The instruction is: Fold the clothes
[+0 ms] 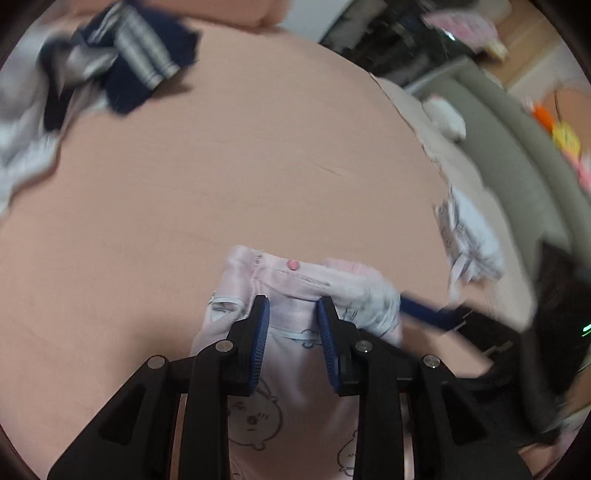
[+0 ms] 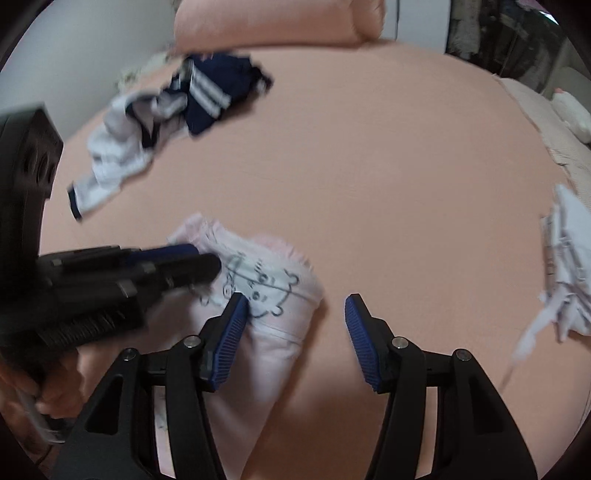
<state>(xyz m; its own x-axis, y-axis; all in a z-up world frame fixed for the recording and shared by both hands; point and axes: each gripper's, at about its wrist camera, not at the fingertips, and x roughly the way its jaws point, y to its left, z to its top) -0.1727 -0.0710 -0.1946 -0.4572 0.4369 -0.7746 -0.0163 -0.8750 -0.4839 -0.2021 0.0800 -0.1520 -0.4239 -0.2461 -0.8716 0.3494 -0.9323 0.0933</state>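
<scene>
Blue-padded left gripper [image 1: 293, 299]: jaws spread over the garment's waistband, cloth between them, no pinch visible.
Right gripper [image 2: 295, 299]: jaws wide apart, one pad at the garment's edge, nothing held.
Pink garment [image 2: 269, 295]: pale, printed with outlined cartoon animals, a pink button [image 1: 292, 264] at the waist, bunched on the peach bedsheet [image 2: 369, 184].
Around: navy-and-white striped clothes [image 2: 207, 92] heaped near the peach pillow [image 2: 277, 26]; crumpled white printed garment [image 2: 565, 258] at the bed's right edge.
</scene>
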